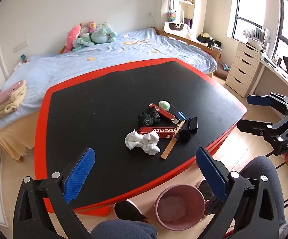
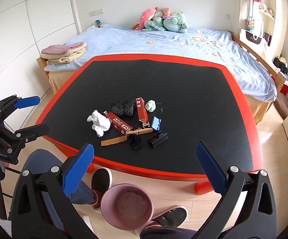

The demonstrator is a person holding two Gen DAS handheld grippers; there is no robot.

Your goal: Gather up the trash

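The left gripper [image 1: 144, 165] hangs above the near edge of the black table [image 1: 104, 103], fingers spread wide and holding nothing; the right gripper [image 2: 144, 165] does the same, equally wide and bare; the trash lies clustered mid-table: white socks [image 2: 99, 123], two red boxes [image 2: 120, 125], black socks [image 2: 123, 107], a green wad [image 2: 150, 105], wooden strips [image 2: 113, 141], clips [image 2: 157, 137]; a pink bin [image 2: 127, 207] stands on the floor below, between the person's feet.
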